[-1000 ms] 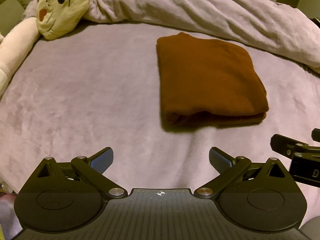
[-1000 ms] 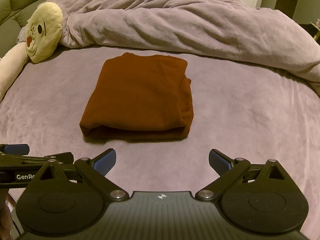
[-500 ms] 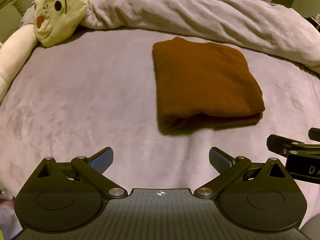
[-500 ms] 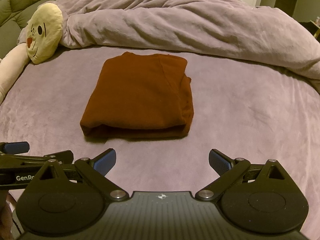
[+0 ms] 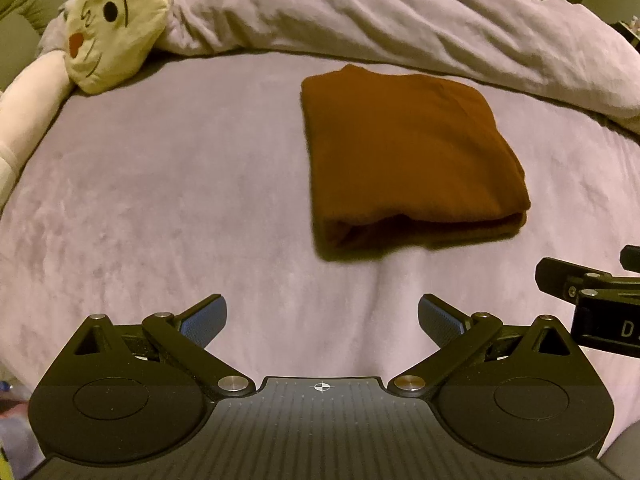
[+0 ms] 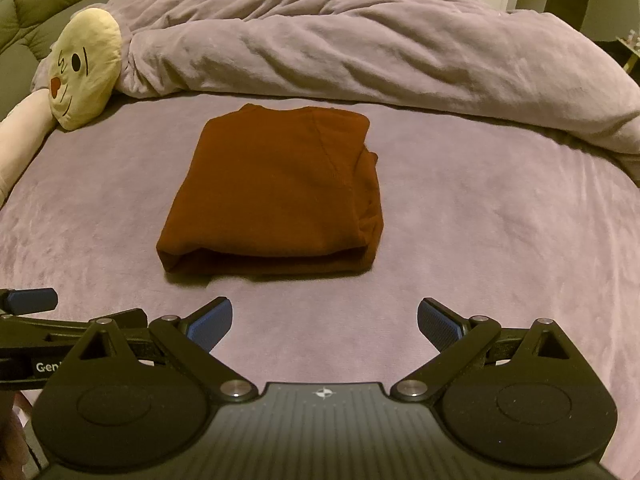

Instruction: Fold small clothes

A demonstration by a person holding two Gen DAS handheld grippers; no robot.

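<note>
A soft rust-brown garment [image 6: 276,196], folded into a thick rectangle, is lying mid-frame on the plush lilac bed [image 6: 480,240]; both grippers' fingers [image 5: 204,322] [image 6: 438,322] are hovering wide apart, empty.

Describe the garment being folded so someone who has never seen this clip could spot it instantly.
On the purple bed, in front of the bunched-up blanket and right of the cream plush toy, lies a rust-brown garment. It is the only dark, flat, squarely folded thing there; everything near it is pale.
</note>
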